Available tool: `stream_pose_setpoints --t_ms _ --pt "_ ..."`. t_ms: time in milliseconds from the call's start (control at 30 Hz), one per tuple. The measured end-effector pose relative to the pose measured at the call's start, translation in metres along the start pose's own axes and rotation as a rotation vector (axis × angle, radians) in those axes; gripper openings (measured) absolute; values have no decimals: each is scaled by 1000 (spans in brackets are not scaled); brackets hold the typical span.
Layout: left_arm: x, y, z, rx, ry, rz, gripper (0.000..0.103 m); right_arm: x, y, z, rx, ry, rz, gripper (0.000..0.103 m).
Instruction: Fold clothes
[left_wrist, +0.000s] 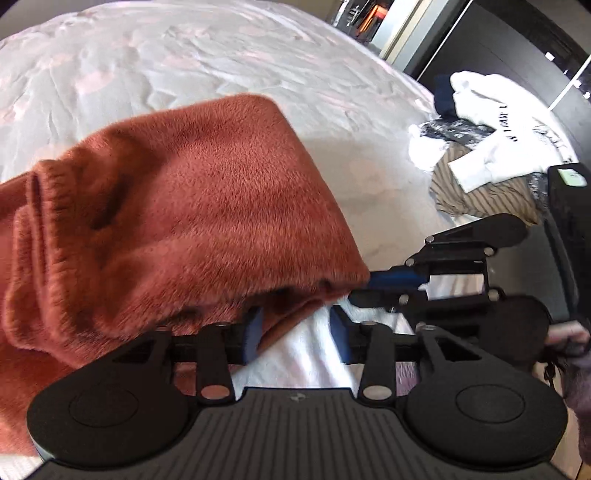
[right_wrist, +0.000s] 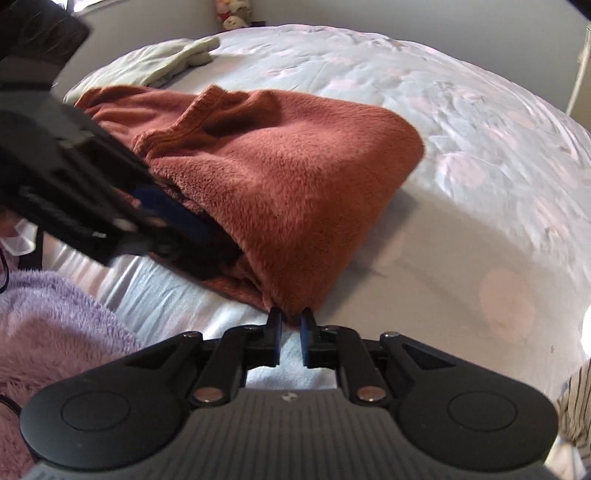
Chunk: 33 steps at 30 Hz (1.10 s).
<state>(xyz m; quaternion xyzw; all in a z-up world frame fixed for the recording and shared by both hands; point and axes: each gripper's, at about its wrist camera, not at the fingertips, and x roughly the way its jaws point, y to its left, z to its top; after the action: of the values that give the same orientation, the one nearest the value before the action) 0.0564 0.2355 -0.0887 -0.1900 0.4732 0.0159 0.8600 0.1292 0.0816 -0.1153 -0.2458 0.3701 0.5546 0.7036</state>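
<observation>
A rust-orange fleece garment (left_wrist: 177, 221) lies bunched on the bed; it also shows in the right wrist view (right_wrist: 288, 177). My left gripper (left_wrist: 295, 332) is open, its left pad against the garment's lower edge, with white sheet showing between the jaws. My right gripper (right_wrist: 290, 325) is shut on the garment's near corner, the jaws pinching a fold of fleece. The right gripper (left_wrist: 388, 284) also appears in the left wrist view, clamped on the same corner. The left gripper (right_wrist: 159, 218) reaches in from the left in the right wrist view, its tips under the garment.
The bed has a pale floral sheet (left_wrist: 221, 55). A pile of white, striped and dark clothes (left_wrist: 491, 147) lies at the right bed edge. A purple fleece garment (right_wrist: 55, 325) lies near left. A pale green cloth (right_wrist: 166, 59) lies at the far end.
</observation>
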Motion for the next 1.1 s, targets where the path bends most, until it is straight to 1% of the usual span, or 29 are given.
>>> stream_pose_setpoints --t_ms 33,67,100,133,167,233,333,400,500,567,633,733,767,800,867,900,933,1033,1100 --pt "-10 4 -2 4 -16 1 46 -4 -2 -2 23 -11 1 14" --pt "-19 9 -3 4 -34 5 47 -9 -4 -3 46 -23 0 16" --pt "-26 14 -3 -7 -56 16 50 -15 -5 -4 74 -40 -15 20" --pt "-34 19 -3 -19 -81 28 51 -20 -6 -5 102 -57 -29 26" --pt "-42 26 -2 -37 -110 46 52 -26 -7 -6 132 -74 -44 28" --pt "-54 41 1 -79 -163 89 54 -36 -10 -4 220 -106 -75 28" --pt "-63 67 10 -155 -219 148 57 -48 -13 0 350 -146 -123 28" --pt "-59 83 16 -203 -237 153 59 -51 -15 5 447 -172 -128 29" --pt "-49 105 23 -259 -240 135 59 -52 -20 14 604 -205 -79 30" --pt "-42 115 24 -282 -241 126 59 -48 -19 20 678 -223 -88 40" --pt "-37 124 23 -302 -239 113 59 -41 -17 24 749 -241 -97 46" --pt "-27 130 22 -321 -226 122 59 -24 -9 25 818 -286 -69 51" --pt "-26 131 21 -329 -221 111 53 -16 -5 24 820 -283 -64 53" --pt "-26 132 20 -336 -224 88 36 -11 -2 25 809 -263 -77 53" --pt "-31 130 18 -337 -241 59 22 -5 2 28 782 -239 -108 53" --pt "-36 127 19 -326 -259 50 16 -8 3 29 774 -249 -113 53" --pt "-42 124 21 -315 -276 38 14 -12 4 28 770 -271 -104 54" --pt "-60 114 29 -302 -306 -7 13 -21 10 26 737 -323 -93 55" --pt "-67 108 35 -307 -302 -29 13 -26 16 27 705 -353 -86 55"
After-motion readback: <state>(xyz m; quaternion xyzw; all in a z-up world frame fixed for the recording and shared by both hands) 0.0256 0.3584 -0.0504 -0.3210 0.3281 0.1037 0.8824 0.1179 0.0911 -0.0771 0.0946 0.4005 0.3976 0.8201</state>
